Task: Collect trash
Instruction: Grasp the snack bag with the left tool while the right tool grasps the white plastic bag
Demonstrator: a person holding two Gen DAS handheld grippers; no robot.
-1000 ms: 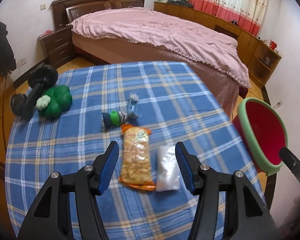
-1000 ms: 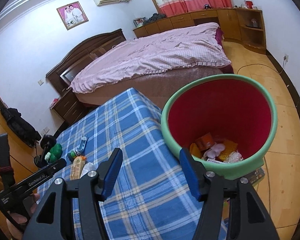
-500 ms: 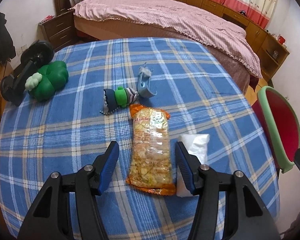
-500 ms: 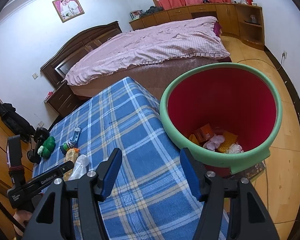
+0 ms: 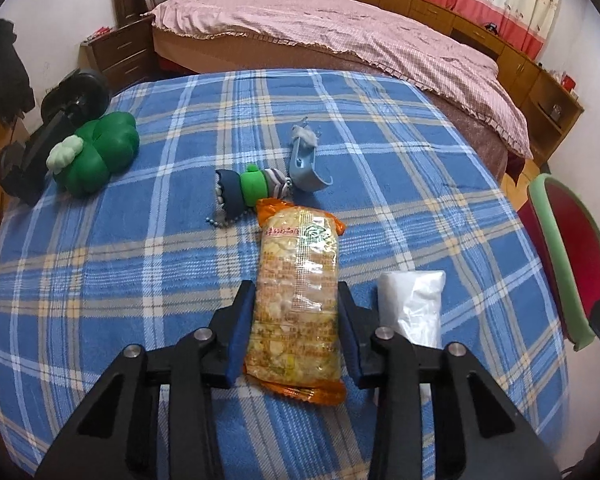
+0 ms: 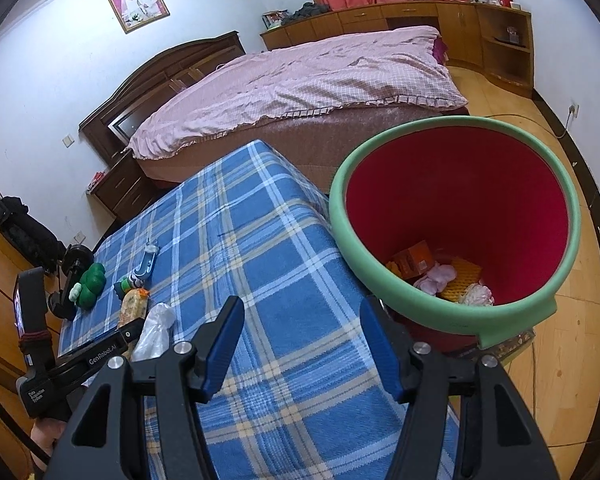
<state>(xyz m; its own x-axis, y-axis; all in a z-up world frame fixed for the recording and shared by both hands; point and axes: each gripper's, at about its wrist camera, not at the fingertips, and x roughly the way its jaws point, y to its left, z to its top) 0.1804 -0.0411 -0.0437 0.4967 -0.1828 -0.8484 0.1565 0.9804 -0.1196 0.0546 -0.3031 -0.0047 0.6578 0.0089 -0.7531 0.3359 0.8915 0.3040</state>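
An orange snack packet (image 5: pixel 296 300) lies lengthwise on the blue plaid table (image 5: pixel 120 280). My left gripper (image 5: pixel 296 292) points down over it, its jaws closing, both blue pads touching the packet's long sides. A white plastic bag (image 5: pixel 414 304) lies just right of the right finger. The red bin with a green foam rim (image 6: pixel 420 304) stands off the table's right edge and holds several bits of trash. My right gripper (image 6: pixel 302 320) hovers open above the table's edge beside the bin, with only cloth between its fingers. The right wrist view shows the packet (image 6: pixel 132 308) and bag (image 6: pixel 156 328) far left.
A green plush toy (image 5: pixel 96 156) and a black dumbbell (image 5: pixel 60 120) sit at the table's far left. A small green and dark keychain toy (image 5: pixel 248 192) and a blue clip (image 5: pixel 304 164) lie just beyond the packet. A bed with a pink cover (image 5: pixel 340 40) stands behind.
My left gripper came down and forward until its fingers straddled the snack packet, then its jaws narrowed onto the packet's sides. The right gripper stayed open and drifted only slightly beside the bin.
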